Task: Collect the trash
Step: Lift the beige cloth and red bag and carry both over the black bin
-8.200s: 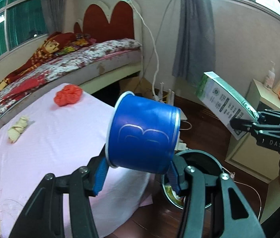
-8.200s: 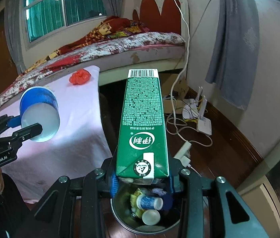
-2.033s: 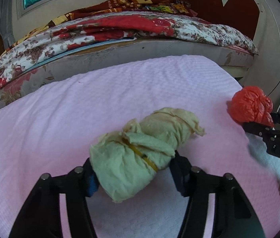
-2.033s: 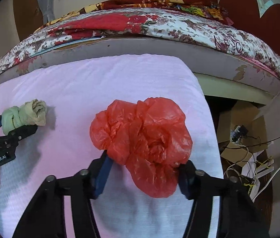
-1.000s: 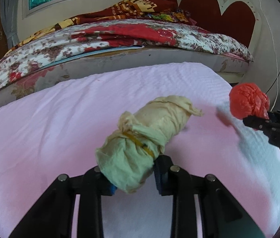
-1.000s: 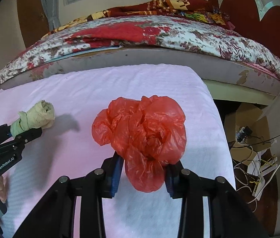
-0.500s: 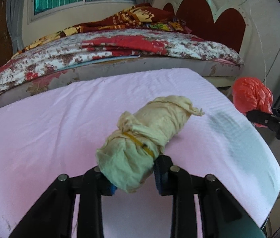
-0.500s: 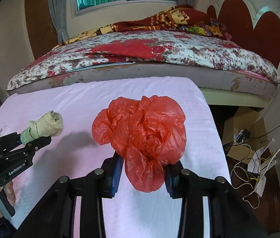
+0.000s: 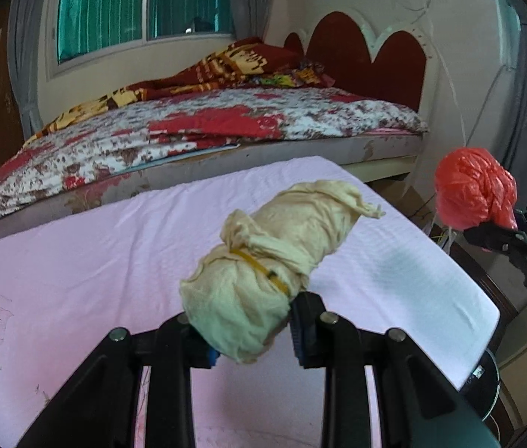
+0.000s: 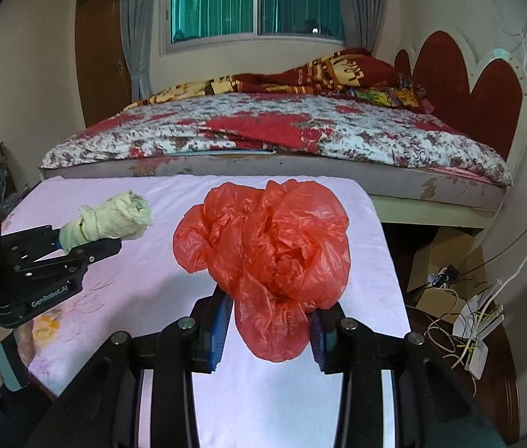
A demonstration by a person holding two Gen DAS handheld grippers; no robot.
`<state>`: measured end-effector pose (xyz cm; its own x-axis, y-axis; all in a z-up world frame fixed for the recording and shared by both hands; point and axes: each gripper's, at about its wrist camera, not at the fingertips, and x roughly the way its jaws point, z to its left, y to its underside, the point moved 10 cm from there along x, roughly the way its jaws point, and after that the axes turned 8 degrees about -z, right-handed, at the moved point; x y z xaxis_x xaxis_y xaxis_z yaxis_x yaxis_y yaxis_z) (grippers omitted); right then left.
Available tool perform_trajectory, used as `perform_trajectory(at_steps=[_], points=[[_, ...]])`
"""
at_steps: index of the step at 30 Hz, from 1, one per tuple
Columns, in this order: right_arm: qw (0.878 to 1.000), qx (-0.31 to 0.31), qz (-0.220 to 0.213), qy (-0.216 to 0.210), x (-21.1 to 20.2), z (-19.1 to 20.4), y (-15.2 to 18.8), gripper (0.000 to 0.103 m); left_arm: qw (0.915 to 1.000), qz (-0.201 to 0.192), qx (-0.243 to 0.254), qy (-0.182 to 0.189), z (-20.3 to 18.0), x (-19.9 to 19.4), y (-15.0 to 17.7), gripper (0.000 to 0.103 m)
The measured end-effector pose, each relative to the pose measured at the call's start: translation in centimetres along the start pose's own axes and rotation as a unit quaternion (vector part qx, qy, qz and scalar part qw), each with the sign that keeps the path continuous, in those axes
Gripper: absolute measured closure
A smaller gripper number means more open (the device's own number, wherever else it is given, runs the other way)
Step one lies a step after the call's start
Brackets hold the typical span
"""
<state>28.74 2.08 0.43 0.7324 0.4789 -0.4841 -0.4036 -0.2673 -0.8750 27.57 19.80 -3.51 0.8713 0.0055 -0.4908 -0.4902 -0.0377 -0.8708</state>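
Clamping its jaws on a rolled yellowish cloth bundle, the left gripper holds it clear above the pink-covered table. Off to its right, the right gripper is closed on a crumpled red plastic bag, likewise lifted. Both pieces look picked up, so the carry step is in hand; next, each likely needs swinging toward the bin, glimpsed low at right beyond the table edge, then releasing.

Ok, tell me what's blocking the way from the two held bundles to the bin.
Nothing visible blocks them. The left claw holds the cloth bundle and the right claw the red bag, both above the pink table. Only the bin's rim shows, beyond the table's right corner.
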Motion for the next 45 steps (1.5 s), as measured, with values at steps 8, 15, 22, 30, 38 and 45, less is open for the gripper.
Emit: perform_trajectory(at_steps=[8, 15, 22, 30, 38, 45], points=[[1.000, 0.002, -0.016, 0.016, -5.9, -0.8, 2.0, 0.064, 0.9998, -0.012, 0.003, 0.015, -2.4, -3.0, 0.6, 0.073], [0.999, 0.018, -0.032, 0.029, -10.4, -2.5, 3.7, 0.064, 0.9990, -0.014, 0.009, 0.041, -6.0, -4.8, 1.6, 0.073], [0.995, 0.058, -0.056, 0.055, -15.0, -5.9, 5.4, 0.064, 0.9972, -0.017, 0.021, 0.070, -10.8, -6.0, 2.7, 0.073], [0.990, 0.081, -0.059, 0.098, -19.0, -10.3, 8.8, 0.064, 0.9927, -0.018, 0.047, 0.109, -16.8, -6.6, 3.8, 0.073], [0.984, 0.105, -0.051, 0.138, -22.2, -14.7, 12.9, 0.064, 0.9856, -0.017, 0.076, 0.150, -22.7, -7.0, 5.2, 0.073], [0.977, 0.122, -0.038, 0.170, -24.7, -17.9, 16.6, 0.064, 0.9785, -0.003, 0.091, 0.185, -27.0, -6.9, 7.1, 0.073]])
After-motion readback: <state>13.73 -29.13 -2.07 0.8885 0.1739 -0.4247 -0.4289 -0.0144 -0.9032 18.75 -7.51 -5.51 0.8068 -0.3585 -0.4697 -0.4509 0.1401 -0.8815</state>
